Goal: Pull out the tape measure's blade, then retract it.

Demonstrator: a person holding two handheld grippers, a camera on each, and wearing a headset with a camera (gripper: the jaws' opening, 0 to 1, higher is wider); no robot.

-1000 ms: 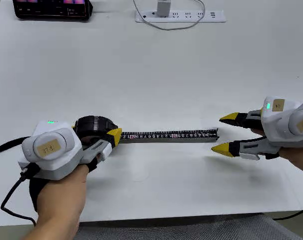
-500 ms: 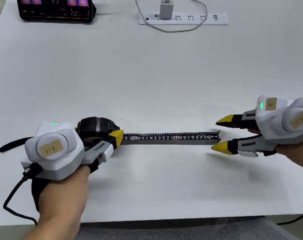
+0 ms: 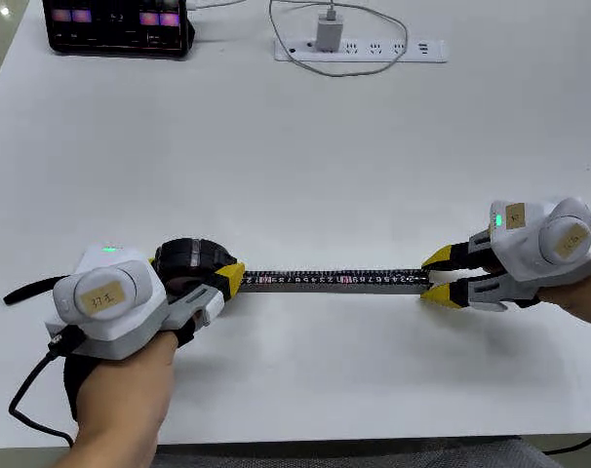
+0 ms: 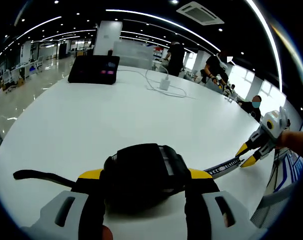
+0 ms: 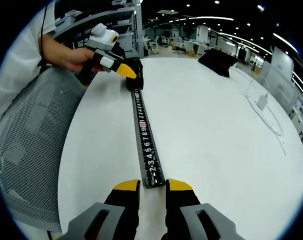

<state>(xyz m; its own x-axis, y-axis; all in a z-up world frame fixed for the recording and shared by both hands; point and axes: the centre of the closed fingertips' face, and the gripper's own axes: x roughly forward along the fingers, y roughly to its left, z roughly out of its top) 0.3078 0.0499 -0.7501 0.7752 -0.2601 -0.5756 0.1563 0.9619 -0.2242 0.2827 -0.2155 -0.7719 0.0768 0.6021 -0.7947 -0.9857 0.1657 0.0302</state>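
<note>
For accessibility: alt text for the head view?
A tape measure, clamped in the left hand-held gripper, lies on a white table with its blade pulled out; the open tips of the right hand-held gripper bracket the blade's end.

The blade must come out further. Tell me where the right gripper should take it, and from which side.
Take the blade at its free end, coming in along its length from the side away from the case. It lies flat on the table, so likely only its long edges offer a pinch.
</note>
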